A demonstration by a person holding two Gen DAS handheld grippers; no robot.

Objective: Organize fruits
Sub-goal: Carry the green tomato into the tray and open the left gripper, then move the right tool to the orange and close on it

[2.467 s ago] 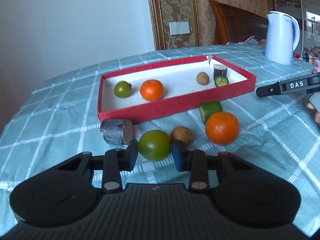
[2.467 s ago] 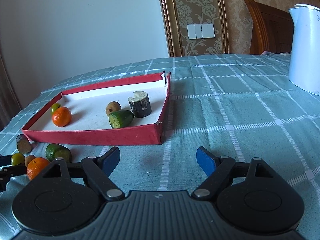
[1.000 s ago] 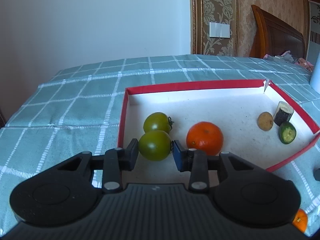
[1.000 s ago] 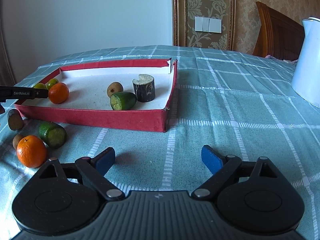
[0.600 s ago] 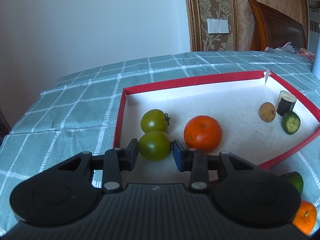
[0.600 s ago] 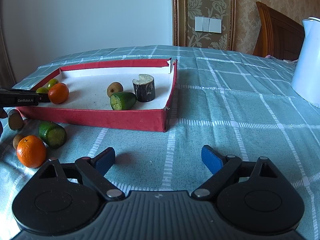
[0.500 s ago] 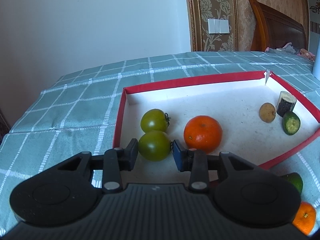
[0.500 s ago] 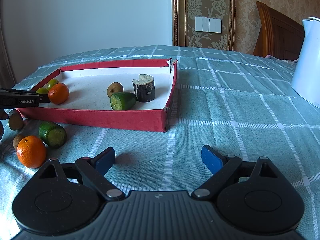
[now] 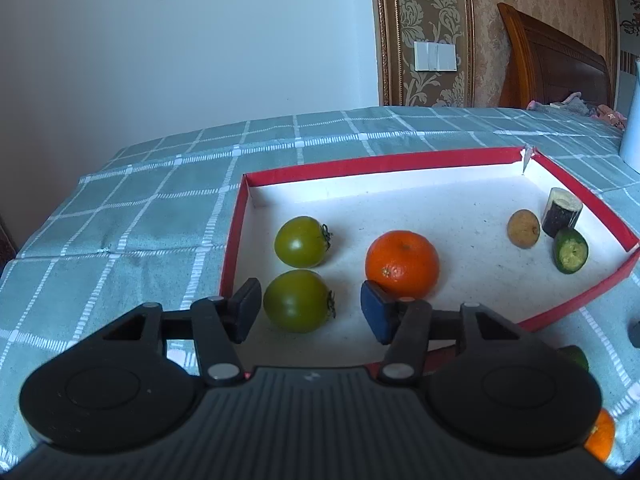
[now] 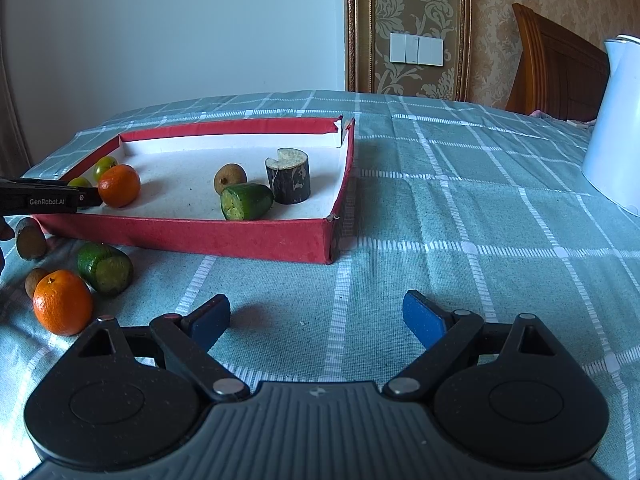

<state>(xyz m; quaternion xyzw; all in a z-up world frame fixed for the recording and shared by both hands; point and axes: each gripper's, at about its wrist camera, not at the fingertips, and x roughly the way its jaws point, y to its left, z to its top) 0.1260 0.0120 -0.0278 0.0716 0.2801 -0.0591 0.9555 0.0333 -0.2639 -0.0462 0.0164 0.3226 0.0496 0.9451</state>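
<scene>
A smooth, glossy green tomato [image 9: 298, 301] sits on the white, speckled floor of the red tray [image 9: 424, 159], in its near left corner, just in front of a second green tomato [image 9: 301, 241] with a dark stalk. The left gripper [image 9: 311, 309] has just been opening: its pads now stand clear of the near tomato on both sides, a small gap showing at the left pad and a wider one at the right, so the fruit lies between them unheld. To the right of it rests a dimpled orange [image 9: 401, 263], and at the tray's far right end a small brown round fruit [image 9: 523, 228], a dark-barked cylinder with a pale cut top [image 9: 561, 212] and a green piece with a cut face [image 9: 569, 249].

The right gripper [image 10: 317, 317] hangs wide open over bare checked teal cloth [image 10: 460, 208], holding nothing. Its view alone shows the fruit outside the tray's near wall: another orange [image 10: 62, 302], a green cut chunk [image 10: 105, 268], a small brown fruit [image 10: 35, 280] and a bark-skinned stub [image 10: 29, 238]. It also shows a white kettle [image 10: 616, 160] at far right, and the tray's torn far corner. The left view catches only slivers of that outer orange and green chunk.
</scene>
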